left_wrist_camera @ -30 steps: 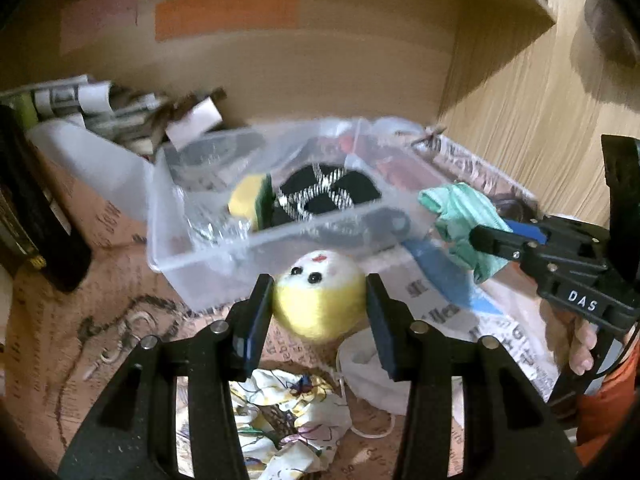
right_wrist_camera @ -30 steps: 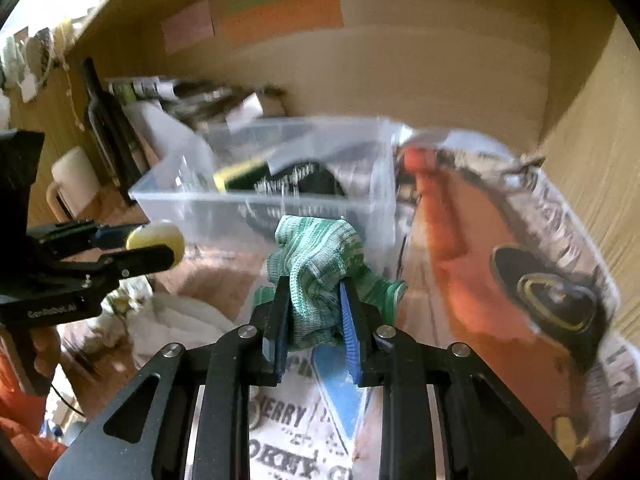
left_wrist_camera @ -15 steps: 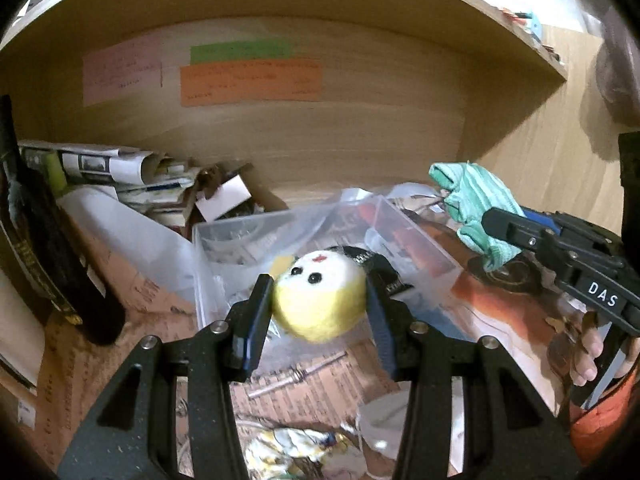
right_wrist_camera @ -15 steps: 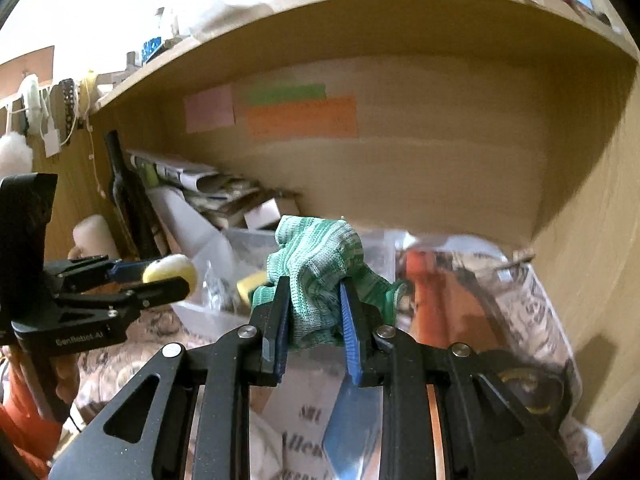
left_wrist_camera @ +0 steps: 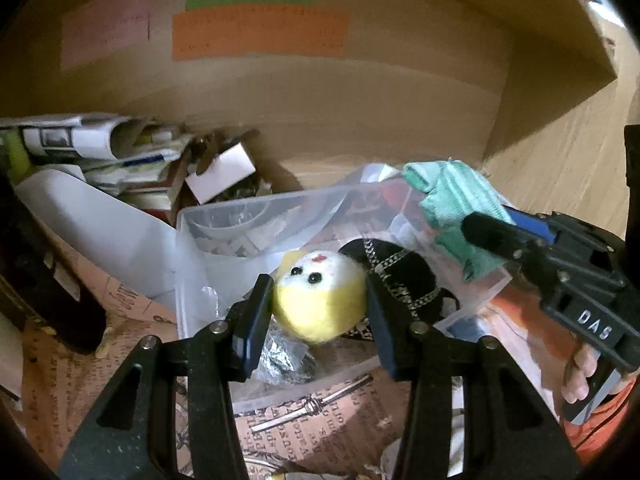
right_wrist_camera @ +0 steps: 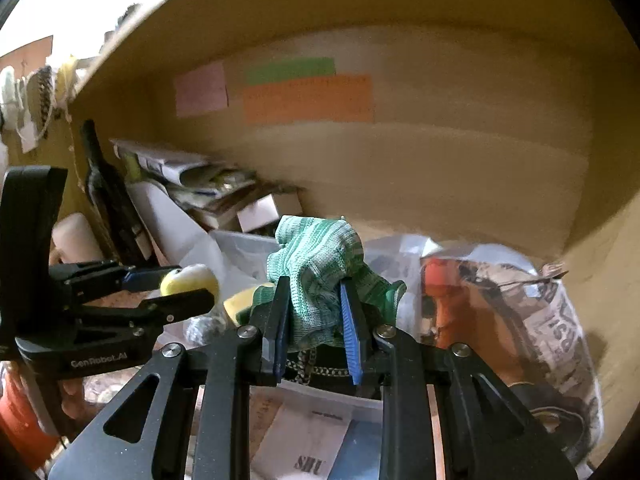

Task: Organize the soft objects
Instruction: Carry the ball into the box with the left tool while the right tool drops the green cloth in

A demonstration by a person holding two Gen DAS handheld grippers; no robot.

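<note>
Gripping a yellow plush ball (left_wrist_camera: 320, 304), the left fingers (left_wrist_camera: 258, 312) hold it above a clear bin (left_wrist_camera: 208, 240); the right fingers (right_wrist_camera: 350, 316) pinch a green cloth (right_wrist_camera: 316, 264) over it.

Yellow/white plush ball (left_wrist_camera: 320, 300), green knit cloth (right_wrist_camera: 316, 276), clr bin (left_wrist_camera: 192, 248)

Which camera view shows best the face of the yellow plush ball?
The left wrist view: the yellow plush ball sits centred in the left claw, with both black eyes and the red mark visible. The right wrist view shows only its side, small at the left, with no face.
</note>
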